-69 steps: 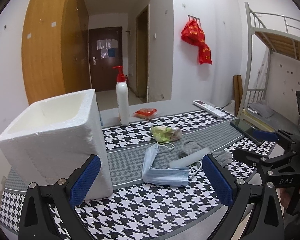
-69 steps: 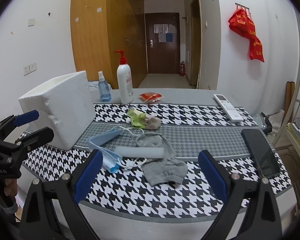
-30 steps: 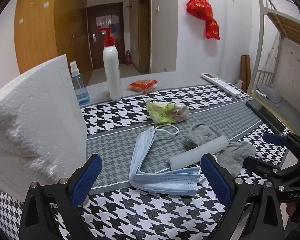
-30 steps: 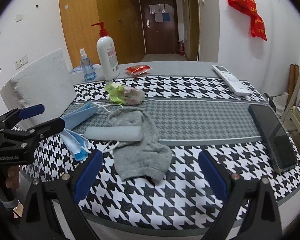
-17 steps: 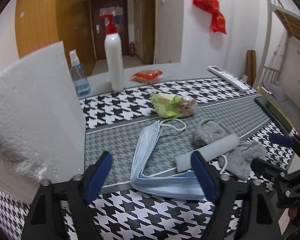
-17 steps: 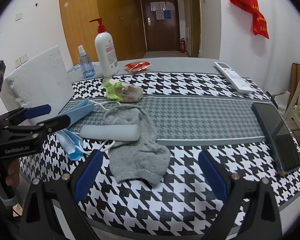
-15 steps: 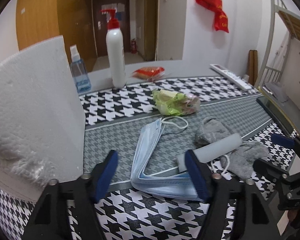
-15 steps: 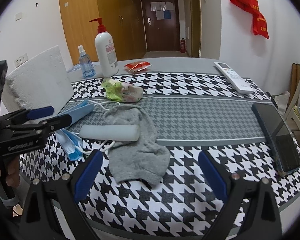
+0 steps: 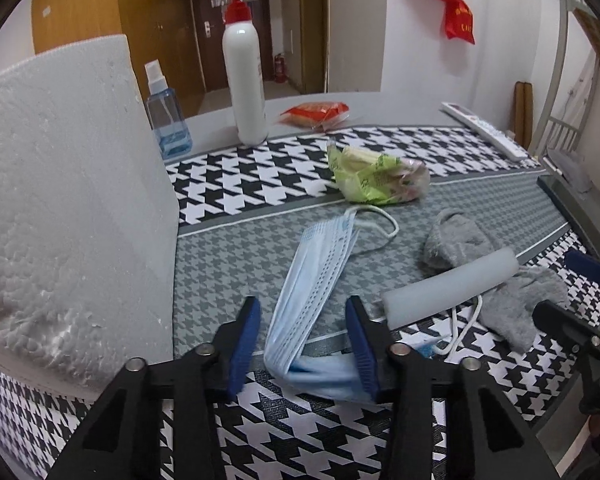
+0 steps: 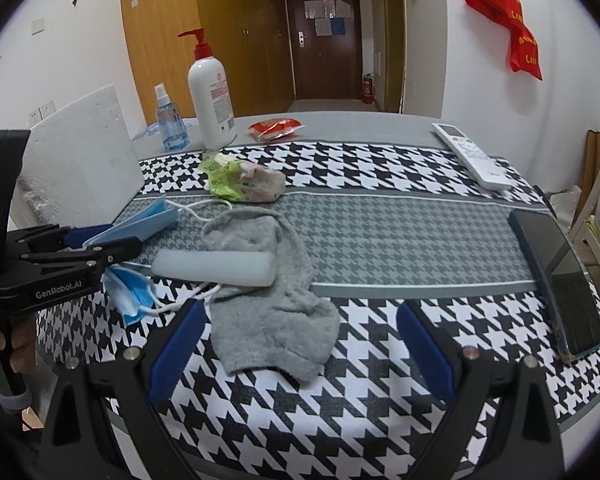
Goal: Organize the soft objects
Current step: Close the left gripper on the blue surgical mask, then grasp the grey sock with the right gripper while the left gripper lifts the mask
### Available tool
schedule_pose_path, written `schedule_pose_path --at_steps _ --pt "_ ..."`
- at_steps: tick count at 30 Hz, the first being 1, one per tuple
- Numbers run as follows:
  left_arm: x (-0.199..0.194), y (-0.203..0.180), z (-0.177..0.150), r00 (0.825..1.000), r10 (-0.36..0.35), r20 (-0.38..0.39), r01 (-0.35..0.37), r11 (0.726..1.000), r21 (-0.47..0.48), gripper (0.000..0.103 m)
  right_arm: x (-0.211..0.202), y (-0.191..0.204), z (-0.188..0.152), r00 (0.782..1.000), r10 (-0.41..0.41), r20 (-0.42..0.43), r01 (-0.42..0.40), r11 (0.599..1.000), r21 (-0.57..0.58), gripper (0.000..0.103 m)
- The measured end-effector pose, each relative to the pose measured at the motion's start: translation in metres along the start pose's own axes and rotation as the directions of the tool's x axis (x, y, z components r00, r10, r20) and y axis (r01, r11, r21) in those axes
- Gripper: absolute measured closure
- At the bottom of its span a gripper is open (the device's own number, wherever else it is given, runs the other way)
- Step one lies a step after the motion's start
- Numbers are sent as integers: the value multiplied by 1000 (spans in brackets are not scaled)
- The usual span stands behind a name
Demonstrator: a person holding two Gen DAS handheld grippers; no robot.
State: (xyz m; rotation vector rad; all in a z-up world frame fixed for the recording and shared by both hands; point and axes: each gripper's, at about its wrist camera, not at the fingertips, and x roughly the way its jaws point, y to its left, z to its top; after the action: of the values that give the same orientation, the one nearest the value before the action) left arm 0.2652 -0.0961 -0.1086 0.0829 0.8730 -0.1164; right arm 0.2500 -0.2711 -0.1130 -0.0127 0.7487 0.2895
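Note:
A folded stack of blue face masks (image 9: 320, 272) lies on the houndstooth tablecloth (image 9: 236, 264), its bend toward me. My left gripper (image 9: 303, 308) straddles that bend and its jaws are closing. The right pad (image 9: 360, 352) touches the stack; the left pad (image 9: 242, 340) stands clear of it. A grey sock (image 10: 276, 312) lies under a pale foam roll (image 10: 216, 266). My right gripper (image 10: 300, 312) hovers open over the sock's near end, holding nothing. From the right wrist view the left gripper (image 10: 112, 240) sits over the masks (image 10: 140, 220).
A white foam box (image 9: 60, 200) stands close on the left. Behind are a pump bottle (image 9: 244, 80), a blue spray bottle (image 9: 166, 120), a red packet (image 9: 316, 114) and a green snack bag (image 9: 376, 178). A remote (image 10: 472, 156) and a phone (image 10: 556, 280) lie at the right.
My left gripper moved forward and down onto the masks, and its jaws narrowed from wide to close around the stack. The right gripper stayed still.

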Motion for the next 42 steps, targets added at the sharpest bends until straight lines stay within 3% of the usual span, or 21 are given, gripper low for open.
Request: schedule_pose_path --at_steps 4,10,18,22,27,30,42 --pt "3 -1 -2 1000 10 -15 -10 1000 9 82 2 -1 0 1000 2 -6 -2 1000 2 5" --pt "3 0 -2 1000 6 0 -6 1000 4 86 4 0 0 1000 7 -13 -7 1000 -16 6" --pt "-4 0 0 1000 3 28 -4 1000 6 86 15 3 -3 998 -1 -65 -1 999 -36 38" --pt "-7 0 0 999 -2 39 1 1000 6 86 17 6 -5 997 -1 -80 -4 998 -60 44" --pt "-11 2 -1 999 -4 50 4 1000 -2 86 18 11 -5 997 0 -83 -8 996 -92 75" --pt "-15 2 -1 998 -2 62 2 1000 0 86 17 14 -6 997 13 -80 -21 994 -103 87" --pt "-36 1 2 992 -19 121 18 1000 10 86 -8 5 3 1000 18 4 -18 999 -48 89"
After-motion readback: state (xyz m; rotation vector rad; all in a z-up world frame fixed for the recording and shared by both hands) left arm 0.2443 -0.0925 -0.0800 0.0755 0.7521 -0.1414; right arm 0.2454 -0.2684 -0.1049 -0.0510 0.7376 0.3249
